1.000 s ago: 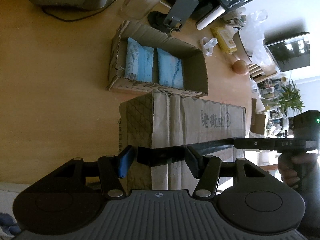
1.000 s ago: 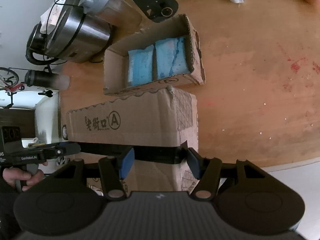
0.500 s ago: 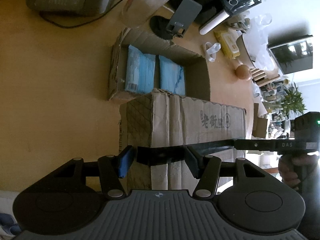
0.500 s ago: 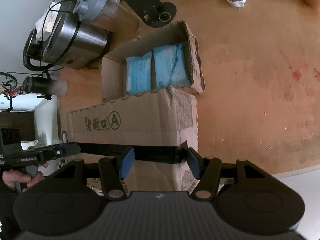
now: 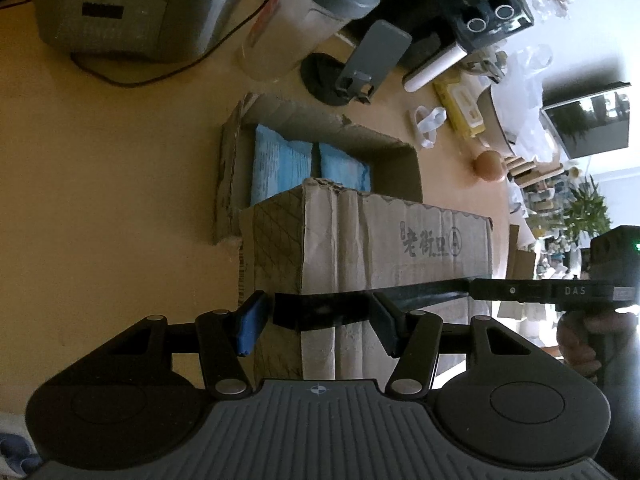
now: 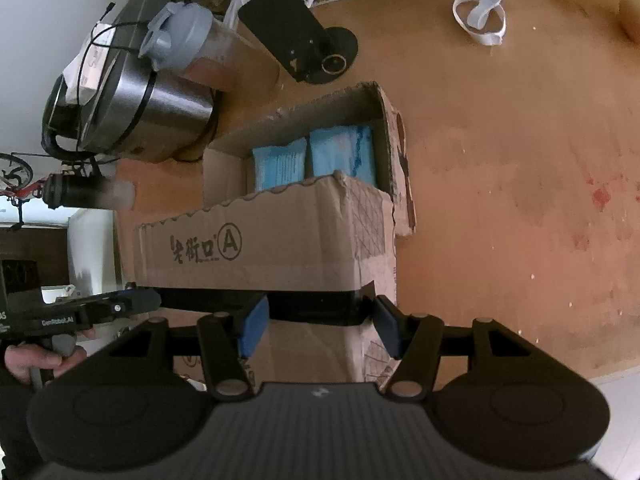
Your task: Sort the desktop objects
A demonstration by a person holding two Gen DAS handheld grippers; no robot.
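Note:
A printed brown cardboard box (image 5: 380, 248) (image 6: 280, 240) with a black band (image 5: 320, 312) (image 6: 312, 304) along its near edge hangs between my two grippers. My left gripper (image 5: 318, 322) is shut on the band at the box's left corner. My right gripper (image 6: 318, 320) is shut on it at the right corner. Each gripper shows in the other's view: the right one (image 5: 560, 292), the left one (image 6: 100, 312), both in a person's hand. Just beyond is a smaller open carton (image 5: 228, 168) (image 6: 394, 140) holding two blue packs (image 5: 280, 160) (image 6: 340, 152).
On the wooden table behind the carton stand a steel cooker (image 5: 132, 8) (image 6: 132, 108), a lidded shaker bottle (image 5: 304, 28) (image 6: 188, 44) and a black phone stand (image 5: 360, 64) (image 6: 304, 40). A white looped band (image 5: 428, 124) (image 6: 480, 16) lies further right. The table edge (image 6: 560, 372) runs near me.
Both grippers have carried the printed box forward towards the open carton, so its far edge now covers part of the blue packs. Neither grip has changed.

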